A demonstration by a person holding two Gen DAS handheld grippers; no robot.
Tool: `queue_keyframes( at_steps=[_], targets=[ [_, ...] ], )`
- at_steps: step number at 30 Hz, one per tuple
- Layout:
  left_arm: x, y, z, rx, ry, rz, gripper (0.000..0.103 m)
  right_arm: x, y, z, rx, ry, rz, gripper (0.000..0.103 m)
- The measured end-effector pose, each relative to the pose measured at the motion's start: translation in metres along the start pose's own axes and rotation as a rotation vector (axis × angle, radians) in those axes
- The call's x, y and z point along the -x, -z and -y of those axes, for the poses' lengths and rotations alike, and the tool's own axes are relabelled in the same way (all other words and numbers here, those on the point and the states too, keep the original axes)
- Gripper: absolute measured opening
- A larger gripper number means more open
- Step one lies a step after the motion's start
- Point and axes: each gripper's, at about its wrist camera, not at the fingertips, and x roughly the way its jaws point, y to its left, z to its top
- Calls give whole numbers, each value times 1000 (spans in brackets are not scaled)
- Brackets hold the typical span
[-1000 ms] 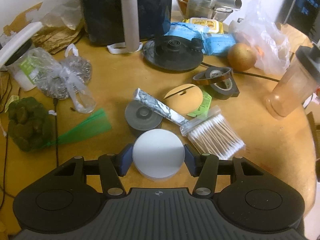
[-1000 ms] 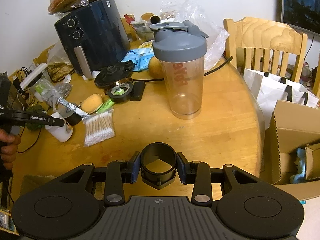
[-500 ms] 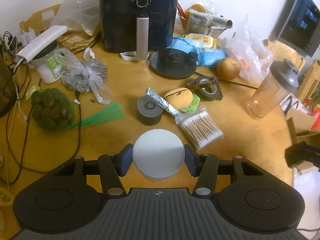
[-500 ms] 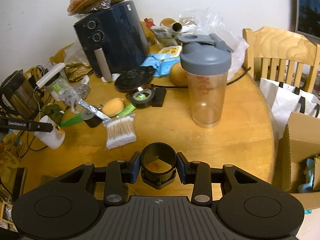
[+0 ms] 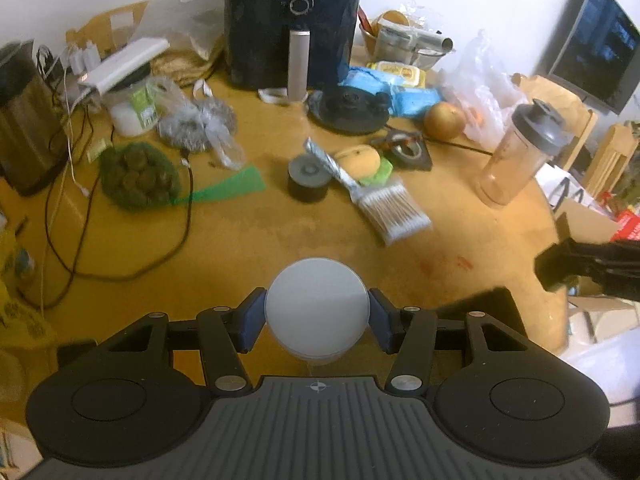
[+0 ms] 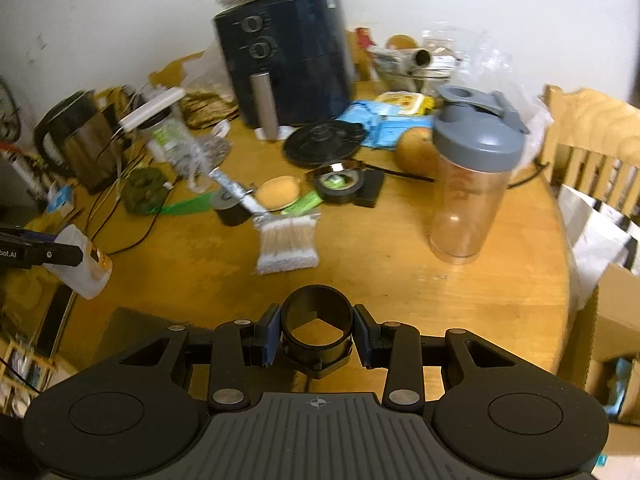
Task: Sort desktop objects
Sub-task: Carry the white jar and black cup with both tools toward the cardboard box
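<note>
My left gripper is shut on a white round-lidded bottle and holds it above the near edge of the round wooden table. The same bottle shows at the left of the right wrist view. My right gripper is shut on a black ring-shaped part with a hexagonal base, above the table's near edge. A bundle of cotton swabs, a foil-wrapped stick, a grey-topped black cylinder, a yellow oval thing and tape rolls lie mid-table.
A dark air fryer stands at the back. A clear shaker cup stands at the right. A kettle, cables, a green net bag, a black lid and plastic bags crowd the left and back. A chair and cardboard box are to the right.
Both grippers have pulled back and up from the table, each still holding its object. The table's objects now look smaller and farther away.
</note>
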Motion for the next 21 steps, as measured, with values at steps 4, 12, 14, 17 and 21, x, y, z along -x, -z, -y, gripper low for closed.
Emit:
queue_keyframes(
  at_steps=[4,12,14,17,21],
  targets=[
    [-6,11,1,1,12,-16,53,-2,3,-9,33,-65,-7,40],
    [-14,21,15,-53,71,-7,53,-4,3,-29,65,-108,-6,40],
    [-18,24,17,-69,85,-9,53,-5,4,-33,67,-123,-5,40],
    [-25,30,20,-84,99,-13,53,-10,11,-37,70,-127,-15,40],
    [-37,40,20,-102,98,-25,53,-18,24,-41,90,-90,-43,40]
  ],
)
